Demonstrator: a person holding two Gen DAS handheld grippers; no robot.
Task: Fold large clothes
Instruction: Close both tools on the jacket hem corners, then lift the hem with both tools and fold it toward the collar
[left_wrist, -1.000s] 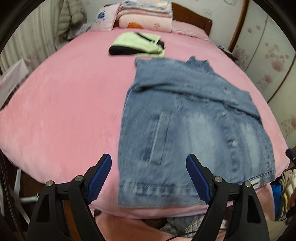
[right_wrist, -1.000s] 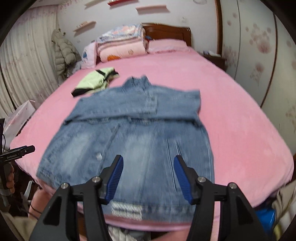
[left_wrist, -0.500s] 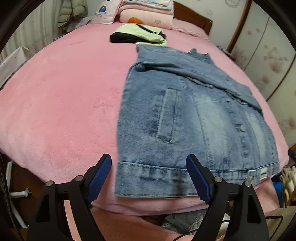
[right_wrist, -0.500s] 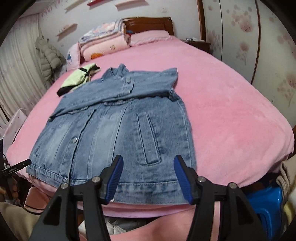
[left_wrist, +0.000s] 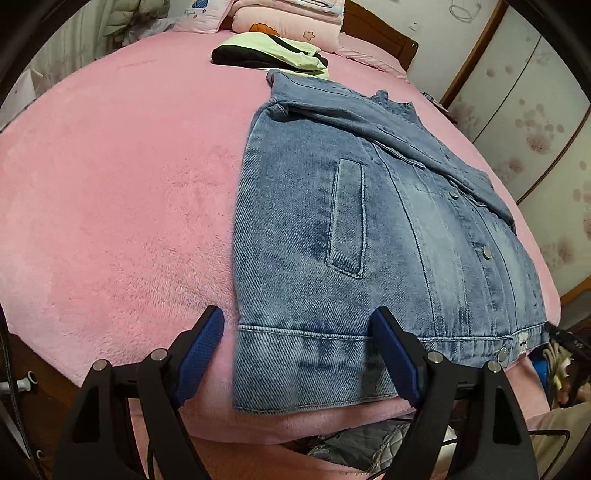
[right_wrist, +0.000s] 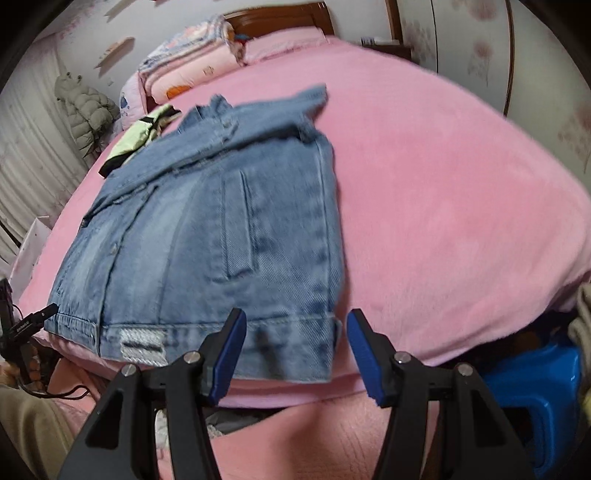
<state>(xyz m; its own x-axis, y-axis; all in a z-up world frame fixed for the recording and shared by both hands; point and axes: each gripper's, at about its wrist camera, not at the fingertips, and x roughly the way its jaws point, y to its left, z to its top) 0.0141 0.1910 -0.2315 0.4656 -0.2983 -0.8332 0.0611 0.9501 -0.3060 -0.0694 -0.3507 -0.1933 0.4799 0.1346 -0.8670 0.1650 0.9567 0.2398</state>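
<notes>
On the pink bed (left_wrist: 110, 192), denim jacket (left_wrist: 332, 229) lies flat, front up, sleeves folded across chest, hem at the near edge. Left gripper (left_wrist: 295, 350) just over the hem's left corner, jaws apart, nothing between the pads. Right gripper (right_wrist: 295, 350) over the hem's right corner, jaws apart, empty; contact unclear. Folded green-black garment (left_wrist: 273, 51) just beyond the collar, pillows (left_wrist: 288, 18) behind.

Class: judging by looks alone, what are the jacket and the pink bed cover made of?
Denim jacket: faded blue cotton denim, probably; diagonal twill weave, contrast stitching and metal snap buttons show. Pink bed cover: likely plush fleece; its matte, fuzzy nap shows brushed streaks.
</notes>
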